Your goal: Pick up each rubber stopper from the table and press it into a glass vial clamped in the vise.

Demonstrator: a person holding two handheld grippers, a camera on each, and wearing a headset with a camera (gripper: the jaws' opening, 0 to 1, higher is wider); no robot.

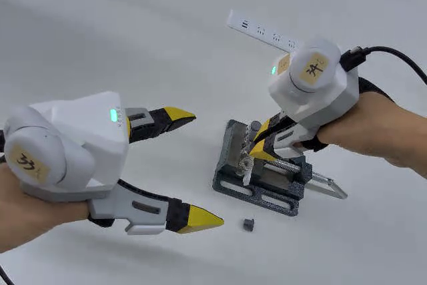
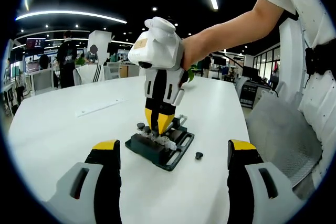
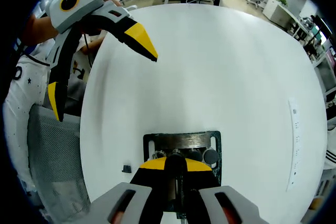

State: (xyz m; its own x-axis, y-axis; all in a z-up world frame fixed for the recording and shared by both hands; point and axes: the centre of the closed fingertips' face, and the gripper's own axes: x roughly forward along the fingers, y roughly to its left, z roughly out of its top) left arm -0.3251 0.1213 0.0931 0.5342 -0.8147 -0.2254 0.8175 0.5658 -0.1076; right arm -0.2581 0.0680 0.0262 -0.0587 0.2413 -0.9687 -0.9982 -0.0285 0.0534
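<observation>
The vise (image 1: 267, 188) on the table (image 1: 133, 31) clamps upright glass vials (image 1: 245, 163), one plugged by a dark stopper (image 3: 211, 156). A loose rubber stopper (image 1: 248, 224) sits near the vise. The right gripper (image 1: 257, 150) points down at the vials with its jaws together, and the left gripper (image 1: 193, 165) has its jaws wide apart.

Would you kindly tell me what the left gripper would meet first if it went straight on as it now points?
Probably the vise, dead ahead of the open left gripper; the shut right gripper hangs just above it, so height decides which comes first.
</observation>
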